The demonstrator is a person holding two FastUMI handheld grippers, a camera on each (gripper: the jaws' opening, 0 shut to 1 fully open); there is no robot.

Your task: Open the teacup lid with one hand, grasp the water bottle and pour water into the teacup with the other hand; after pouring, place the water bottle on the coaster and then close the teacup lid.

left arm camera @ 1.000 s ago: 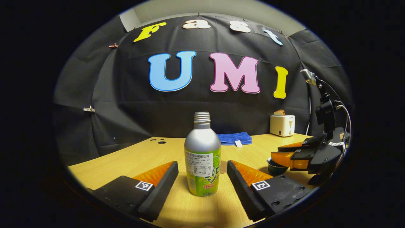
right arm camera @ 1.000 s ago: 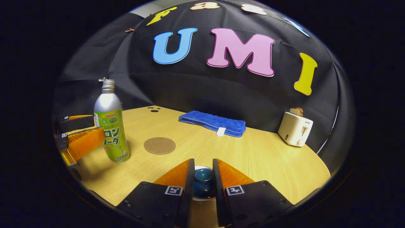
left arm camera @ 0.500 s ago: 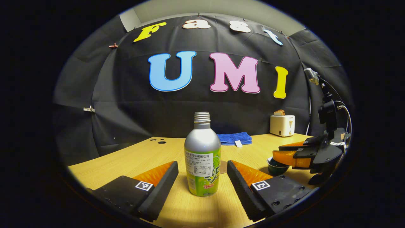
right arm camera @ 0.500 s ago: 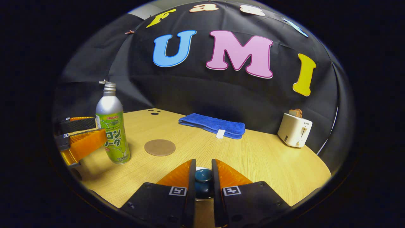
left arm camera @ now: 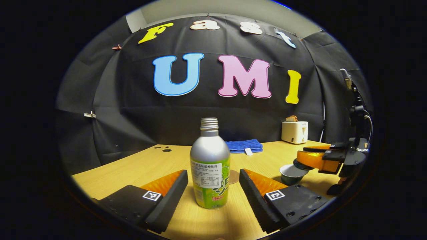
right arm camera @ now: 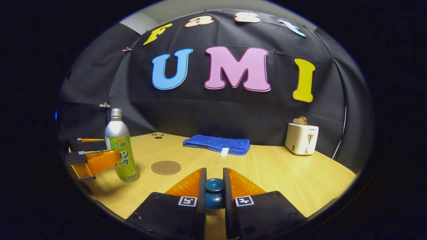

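Right gripper view has the right tool pinched on the knob of the teacup lid, both fingers squeezing it from either side. In the left gripper view you can see that same tool off to the right, holding the lid up and a bit to the side of the teacup, so the cup's mouth sits uncovered on the desk. Makes sense to me: lid parked out of the pour path while the other hand deals with the bottle.

The left tool is spread wide, one finger on each side of the water bottle without touching it. The bottle stands upright on the desk, cap off as far as I can tell, bare threads on the neck. The tool comes in low and level, aimed at the label part of the body, probably lining up a mid-body grab so it won't tip when lifted.

The coaster lies flat just beside the bottle, between it and the cup, ready for the drop-off later. The blue towel and toaster sit well back by the wall.
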